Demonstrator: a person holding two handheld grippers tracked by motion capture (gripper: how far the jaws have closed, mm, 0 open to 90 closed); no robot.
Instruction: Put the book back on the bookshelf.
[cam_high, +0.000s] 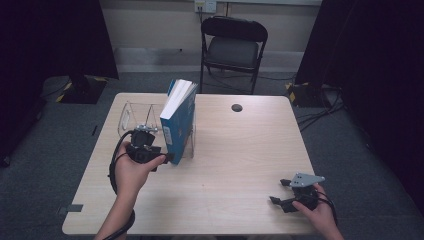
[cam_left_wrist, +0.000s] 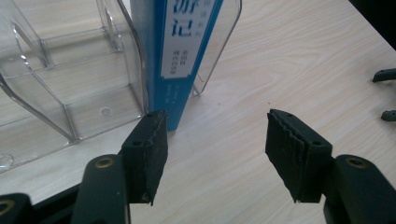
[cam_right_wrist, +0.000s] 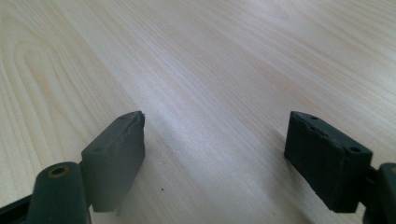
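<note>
A thick blue book (cam_high: 179, 117) stands upright in the right end slot of a clear plastic file holder (cam_high: 131, 116) on the left half of the wooden table (cam_high: 240, 150). My left gripper (cam_high: 167, 159) is low at the book's near bottom corner. In the left gripper view its jaws stand open (cam_left_wrist: 215, 135) with only table between them. The blue spine (cam_left_wrist: 180, 51) rises just beyond the left pad, beside the clear holder (cam_left_wrist: 70, 88). My right gripper (cam_high: 278, 191) rests near the front right edge, open (cam_right_wrist: 215, 135) over bare wood.
A black folding chair (cam_high: 234, 47) stands behind the table. A small black round cap (cam_high: 237, 107) sits in the tabletop near the far edge. Dark curtains hang at both sides, and cables (cam_high: 320, 112) lie on the floor at the right.
</note>
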